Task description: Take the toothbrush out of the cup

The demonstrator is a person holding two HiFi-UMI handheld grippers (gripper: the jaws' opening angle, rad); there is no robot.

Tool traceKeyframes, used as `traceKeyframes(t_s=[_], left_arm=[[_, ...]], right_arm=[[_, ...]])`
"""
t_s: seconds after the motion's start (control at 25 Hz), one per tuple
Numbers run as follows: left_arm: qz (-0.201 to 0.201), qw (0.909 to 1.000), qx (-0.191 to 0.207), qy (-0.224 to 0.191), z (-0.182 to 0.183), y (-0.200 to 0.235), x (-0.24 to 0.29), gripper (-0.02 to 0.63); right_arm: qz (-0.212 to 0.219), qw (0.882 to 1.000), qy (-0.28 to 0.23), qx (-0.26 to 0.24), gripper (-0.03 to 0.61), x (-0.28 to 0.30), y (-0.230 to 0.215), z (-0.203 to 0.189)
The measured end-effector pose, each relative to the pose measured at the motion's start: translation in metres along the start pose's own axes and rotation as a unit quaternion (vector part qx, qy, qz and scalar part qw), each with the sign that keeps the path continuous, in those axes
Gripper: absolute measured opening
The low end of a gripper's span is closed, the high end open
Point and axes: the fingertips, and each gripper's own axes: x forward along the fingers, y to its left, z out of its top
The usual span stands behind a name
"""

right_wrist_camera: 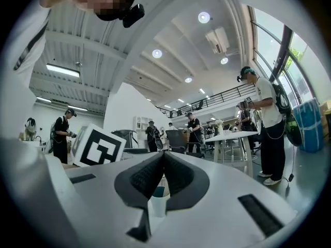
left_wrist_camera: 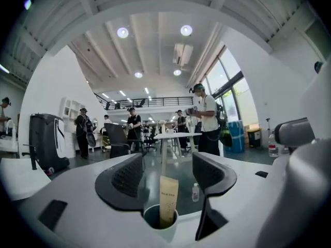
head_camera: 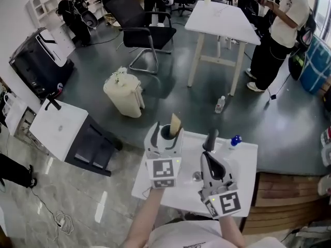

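A white cup (head_camera: 162, 137) stands at the far edge of a small white table (head_camera: 243, 161). A tan toothbrush box (head_camera: 176, 124) sticks up out of it, leaning right. My left gripper (head_camera: 166, 131) is open, its jaws on either side of the cup. In the left gripper view the box (left_wrist_camera: 168, 200) rises from the cup (left_wrist_camera: 160, 222) between the wide pads (left_wrist_camera: 126, 180), which do not press on it. My right gripper (head_camera: 211, 135) is shut and empty, to the right of the cup. Past its closed jaws (right_wrist_camera: 163, 158) the cup (right_wrist_camera: 158, 204) shows.
A bottle with a blue cap (head_camera: 235, 140) stands at the table's far right corner. Beyond the table on the floor are a cream waste bin (head_camera: 124, 94), a black chair (head_camera: 137, 19), a tall white table (head_camera: 220, 17) and a standing person (head_camera: 279, 35).
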Motion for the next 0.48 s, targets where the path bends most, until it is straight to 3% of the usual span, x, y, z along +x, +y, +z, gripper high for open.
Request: traceKeyframes(t_s=[0.32,0.48], left_arm=[[0.021,0.9979,-0.015,0.059,-0.056,-0.002,0.048,0.275],[0.023,0.9938,-0.05,0.097,-0.084,-0.002,0.069,0.27]], right_arm=[[-0.01,0.999,0.029,0.02,0.012,0.002,-0.013,-0.026],[-0.026,0.998,0.041,0.035,0.012,-0.001,-0.023,-0.037]])
